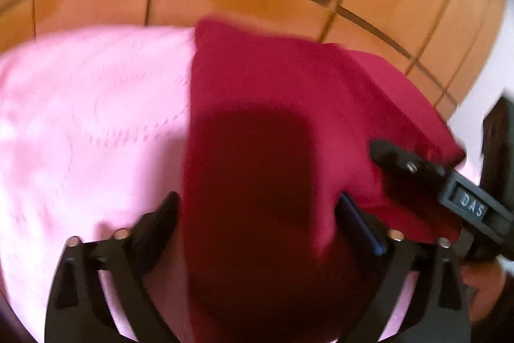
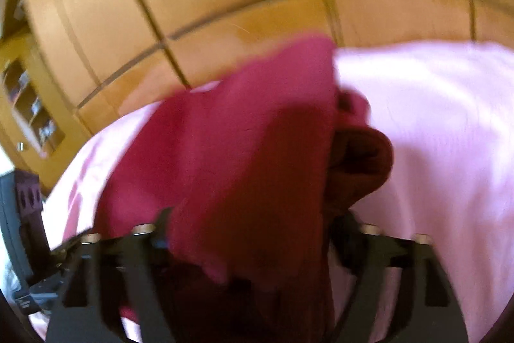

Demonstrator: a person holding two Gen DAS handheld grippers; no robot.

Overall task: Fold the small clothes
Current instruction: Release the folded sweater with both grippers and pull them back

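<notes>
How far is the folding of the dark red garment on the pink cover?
Already done: the dark red garment lies on the pink cover with one layer doubled over. In hand: nothing is gripped; the left gripper and the right gripper stand open, cloth between their fingers. Left: probably further folds; blur hides how neat it is.

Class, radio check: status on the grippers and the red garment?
Left gripper open, right gripper open. Red garment between both, on pink cover. Nothing blocking.
</notes>
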